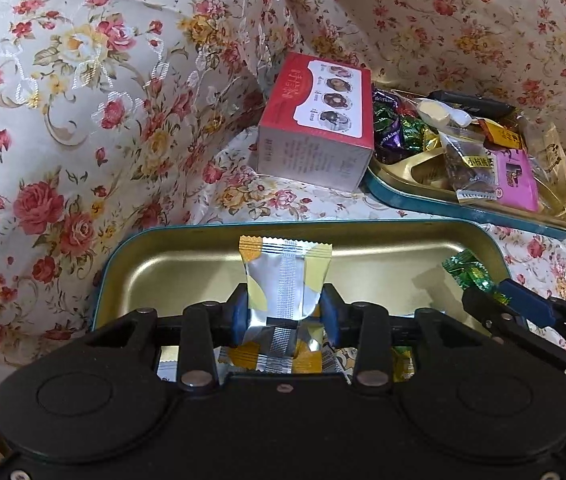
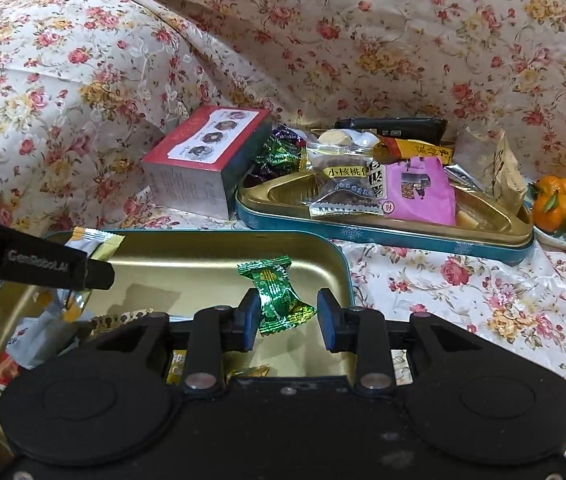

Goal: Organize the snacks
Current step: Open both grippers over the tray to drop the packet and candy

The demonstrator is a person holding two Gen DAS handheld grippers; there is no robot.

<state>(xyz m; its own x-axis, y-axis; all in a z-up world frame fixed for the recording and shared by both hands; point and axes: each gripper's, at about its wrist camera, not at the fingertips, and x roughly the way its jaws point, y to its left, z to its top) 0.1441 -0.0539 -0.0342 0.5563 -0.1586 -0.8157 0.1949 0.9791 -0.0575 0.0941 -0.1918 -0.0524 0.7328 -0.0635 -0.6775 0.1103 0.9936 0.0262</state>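
Your left gripper [image 1: 286, 316] hangs over the near edge of the gold-lined tin [image 1: 155, 248], with a silver-and-yellow snack packet [image 1: 283, 276] standing upright between its blue pads. The pads sit right at the packet's sides, but you cannot tell from this view whether they press on it or have just let go. Below the packet, more wrapped snacks [image 1: 307, 356] lie heaped at the tin's near edge.

Your right gripper [image 2: 289, 314] is over the tin's right end. A green foil candy [image 2: 279, 294] hangs there — it touches the left pad [image 2: 251, 314], while a clear gap shows between it and the right pad. In the left wrist view the same candy [image 1: 471, 274] sticks out past the right gripper's tips near the tin's right wall, so whether it is truly clamped cannot be told.

Beyond the tin's far edge, on the floral cloth [image 1: 83, 120], a red box [image 1: 317, 120] lies on its side, touching the left end of a second, teal-walled tin [image 2: 383, 236]. That one is piled with mixed snacks — a pink packet [image 2: 419, 192], a clear bag of dark pieces [image 2: 343, 188] and purple and green foil candies [image 1: 393, 132]. Past its right end sit several oranges [image 2: 563, 208].
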